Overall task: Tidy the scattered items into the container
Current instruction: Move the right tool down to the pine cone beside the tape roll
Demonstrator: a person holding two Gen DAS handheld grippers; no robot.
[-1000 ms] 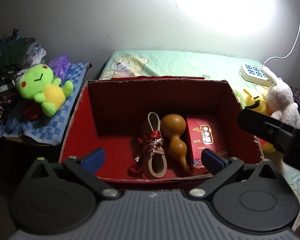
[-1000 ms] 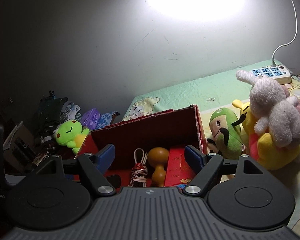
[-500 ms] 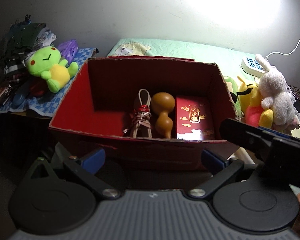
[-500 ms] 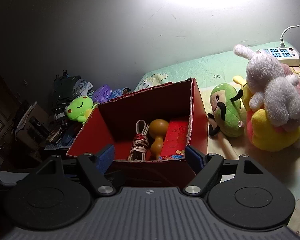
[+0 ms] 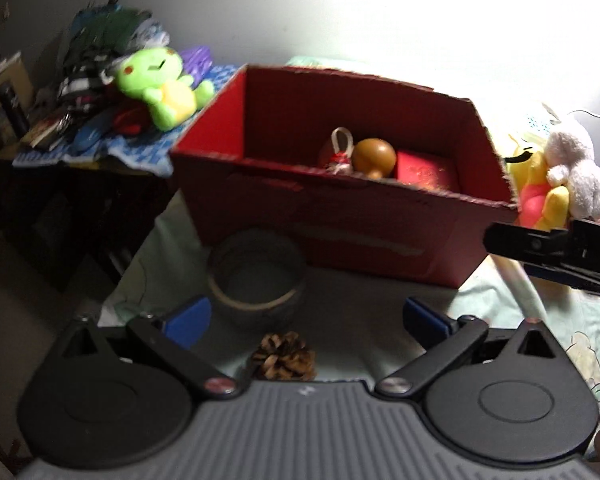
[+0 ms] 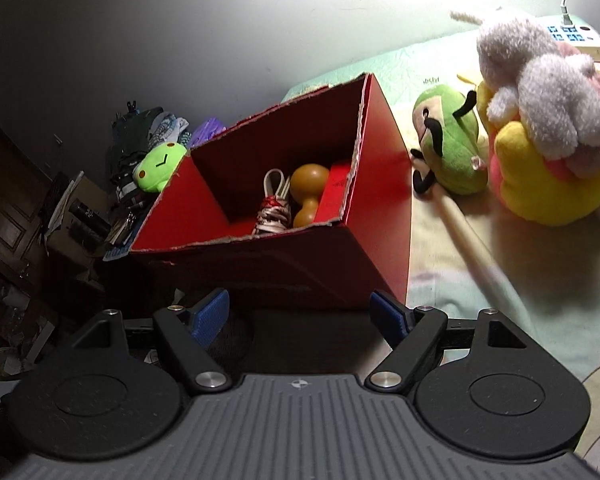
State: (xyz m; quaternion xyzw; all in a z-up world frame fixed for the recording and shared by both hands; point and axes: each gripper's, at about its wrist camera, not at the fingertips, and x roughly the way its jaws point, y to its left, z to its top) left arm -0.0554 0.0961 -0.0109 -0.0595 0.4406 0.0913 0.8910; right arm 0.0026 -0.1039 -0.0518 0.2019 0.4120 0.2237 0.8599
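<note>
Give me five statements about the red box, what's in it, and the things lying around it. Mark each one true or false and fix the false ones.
1. The gourd lies inside the red box. True.
2. The pine cone is already in the box. False: it lies on the bedsheet outside it, in front of the left claw.
3. The left claw is shut on the tape roll. False: its jaws stand open and empty, with the roll lying ahead near its left finger.
4. The green plush sits outside the box, to its right in the right wrist view. True.
5. The right claw holds the pale stick. False: it is open, and the stick lies on the bed.
</note>
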